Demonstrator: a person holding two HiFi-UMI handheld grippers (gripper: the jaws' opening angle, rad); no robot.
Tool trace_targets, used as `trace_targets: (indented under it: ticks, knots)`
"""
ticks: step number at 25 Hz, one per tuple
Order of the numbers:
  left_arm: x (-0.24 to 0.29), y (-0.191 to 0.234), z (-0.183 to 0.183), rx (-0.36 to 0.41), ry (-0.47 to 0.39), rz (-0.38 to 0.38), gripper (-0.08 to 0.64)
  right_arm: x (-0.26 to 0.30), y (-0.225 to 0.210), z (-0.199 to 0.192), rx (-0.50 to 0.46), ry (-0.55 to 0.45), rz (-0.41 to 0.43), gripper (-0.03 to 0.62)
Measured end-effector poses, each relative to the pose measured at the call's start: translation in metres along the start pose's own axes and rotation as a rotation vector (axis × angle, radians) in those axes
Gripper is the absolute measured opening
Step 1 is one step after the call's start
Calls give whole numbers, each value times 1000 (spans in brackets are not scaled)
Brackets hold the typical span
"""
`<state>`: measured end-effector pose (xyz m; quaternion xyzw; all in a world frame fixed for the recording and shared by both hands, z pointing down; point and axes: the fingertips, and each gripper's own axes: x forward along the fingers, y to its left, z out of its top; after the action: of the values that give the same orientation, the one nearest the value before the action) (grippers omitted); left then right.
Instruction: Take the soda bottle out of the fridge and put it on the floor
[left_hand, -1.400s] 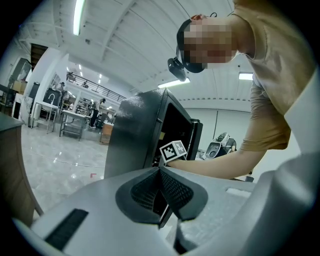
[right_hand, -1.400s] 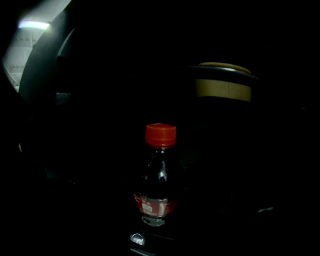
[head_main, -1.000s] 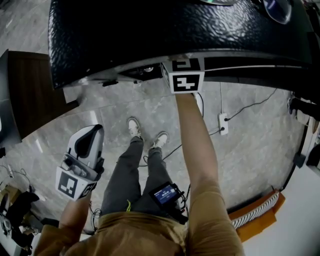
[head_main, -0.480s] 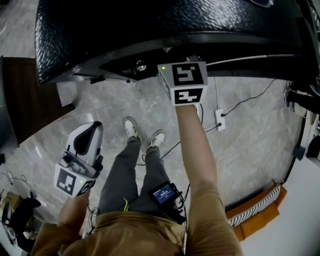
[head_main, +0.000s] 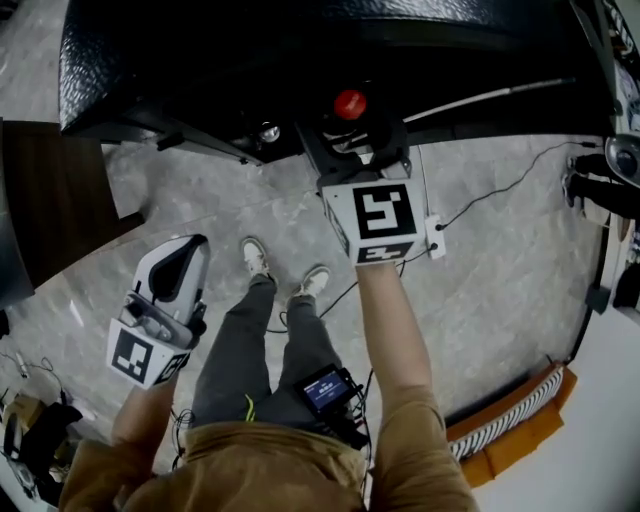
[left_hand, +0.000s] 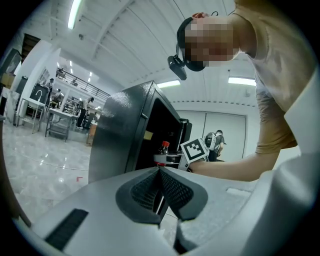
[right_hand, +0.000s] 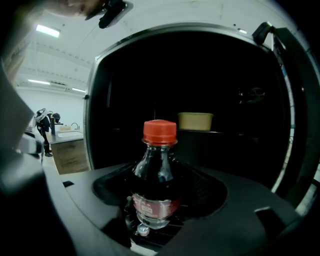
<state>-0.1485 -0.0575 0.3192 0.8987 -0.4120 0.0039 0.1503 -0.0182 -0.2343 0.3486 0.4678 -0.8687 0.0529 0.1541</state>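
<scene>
A dark soda bottle (right_hand: 159, 175) with a red cap stands upright between the jaws of my right gripper (right_hand: 159, 202), which is shut on its body. In the head view its red cap (head_main: 349, 103) shows just ahead of the right gripper (head_main: 350, 135), at the black fridge's (head_main: 300, 50) open front. The dark fridge interior (right_hand: 235, 85) lies behind the bottle. My left gripper (head_main: 183, 252) hangs low at the left above the floor, jaws shut on nothing. In the left gripper view the left gripper (left_hand: 160, 187) points toward the fridge (left_hand: 120, 135) and the bottle (left_hand: 164, 148).
A yellowish container (right_hand: 195, 121) sits on a shelf deep in the fridge. On the grey tiled floor lie a white power strip (head_main: 434, 237) and cables. The person's feet (head_main: 260, 258) stand before the fridge. A dark wooden cabinet (head_main: 50, 200) is at left.
My right gripper has drawn back out of the fridge toward the person, and the bottle's red cap has come into view. The left gripper has barely moved.
</scene>
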Motion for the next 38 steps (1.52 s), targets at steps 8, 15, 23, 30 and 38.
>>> trace_targets:
  ticks: [8, 15, 23, 30, 38]
  knots:
    - [10, -36, -24, 3, 2, -2, 2, -50, 10, -21, -2, -27, 40, 299]
    - [29, -45, -63, 37, 19, 17, 2, -77, 20, -65, 1, -43, 99, 299]
    - [56, -31, -143, 96, 36, -33, 2, -71, 35, -184, -17, 27, 115, 299]
    - [62, -3, -233, 106, 69, -21, 2, -53, 57, -290, -24, 81, 145, 299]
    - [86, 28, -302, 153, 59, 0, 2, -31, 56, -378, -35, 97, 173, 299]
